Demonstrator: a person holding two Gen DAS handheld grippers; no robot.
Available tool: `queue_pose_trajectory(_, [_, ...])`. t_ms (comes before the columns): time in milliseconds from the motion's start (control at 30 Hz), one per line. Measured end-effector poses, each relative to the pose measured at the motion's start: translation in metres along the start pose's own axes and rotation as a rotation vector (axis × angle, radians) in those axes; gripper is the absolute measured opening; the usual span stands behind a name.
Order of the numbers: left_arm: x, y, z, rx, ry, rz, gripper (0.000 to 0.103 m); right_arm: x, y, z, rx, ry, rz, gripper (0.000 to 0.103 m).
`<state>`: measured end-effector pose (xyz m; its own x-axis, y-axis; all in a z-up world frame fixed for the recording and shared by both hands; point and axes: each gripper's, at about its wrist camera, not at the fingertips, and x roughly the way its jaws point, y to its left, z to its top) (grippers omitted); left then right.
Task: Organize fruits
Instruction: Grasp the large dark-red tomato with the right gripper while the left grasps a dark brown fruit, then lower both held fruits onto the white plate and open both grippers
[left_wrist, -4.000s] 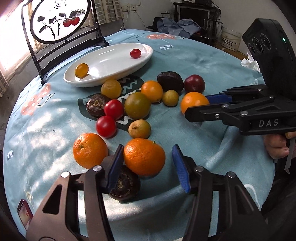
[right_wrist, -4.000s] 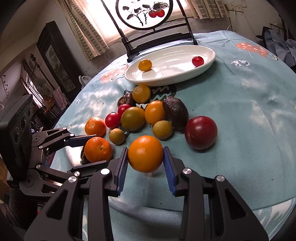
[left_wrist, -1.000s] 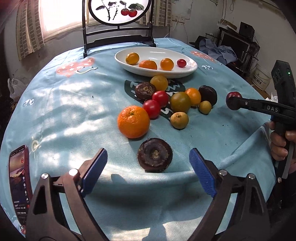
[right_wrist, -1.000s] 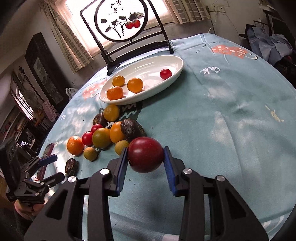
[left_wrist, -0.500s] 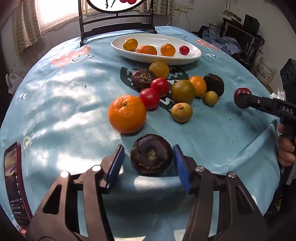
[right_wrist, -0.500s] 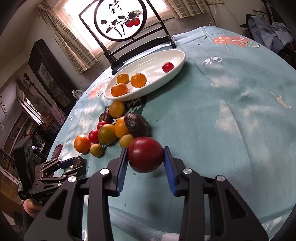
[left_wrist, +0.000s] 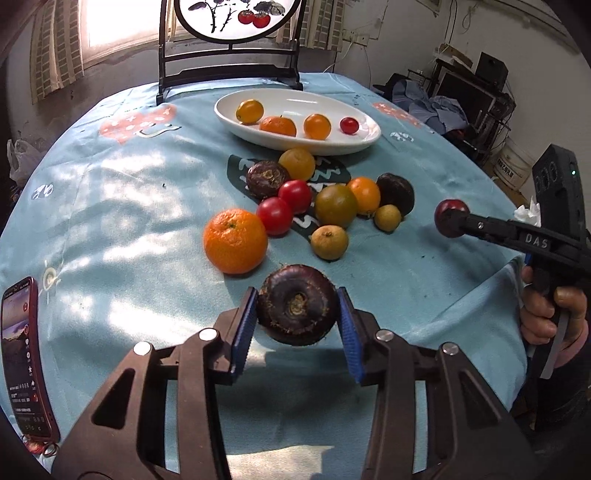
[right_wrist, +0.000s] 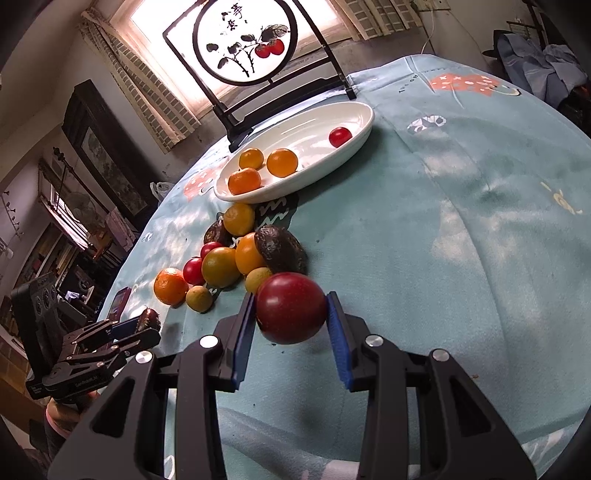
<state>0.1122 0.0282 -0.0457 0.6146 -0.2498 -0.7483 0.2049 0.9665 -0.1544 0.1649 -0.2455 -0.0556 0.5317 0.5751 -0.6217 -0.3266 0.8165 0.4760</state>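
Left claw (left_wrist: 295, 319) closing on dark wrinkled fruit (left_wrist: 296, 309), pads touching; right claw (right_wrist: 290, 315) holds red plum (right_wrist: 290, 312). Lift both straight, carry level to white dish (left_wrist: 369, 138).

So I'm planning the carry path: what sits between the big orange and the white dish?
In the left wrist view, two red tomatoes, a dark round fruit and a yellow-orange fruit lie there.
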Motion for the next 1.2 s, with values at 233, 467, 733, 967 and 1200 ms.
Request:
queue_pose_trajectory(233, [-0.007,-0.002,0.035,-0.007,-0.074,-0.051,0.043,-0.008,0.008,0.004,-0.037,-0.052,0.017,0.038])
queue_pose_trajectory(467, [0.015,0.003,0.106,-0.046,-0.129,-0.081,0.043,0.006,0.024,0.067,-0.076,-0.151,-0.003,0.039])
queue_pose_trajectory(733, [0.079,0.009,0.184,-0.015,-0.028,0.007,0.043,0.075,0.02,0.132,-0.135,-0.106,-0.1,0.038])
queue_pose_trajectory(967, [0.134,0.014,0.212,0.008,0.056,0.064,0.043,0.104,0.006,0.136,-0.126,-0.037,-0.111,0.039])
queue_pose_trajectory(1200, [0.112,0.013,0.218,0.001,-0.05,0.165,0.093,0.086,0.005,0.142,-0.082,-0.071,-0.076,0.061])
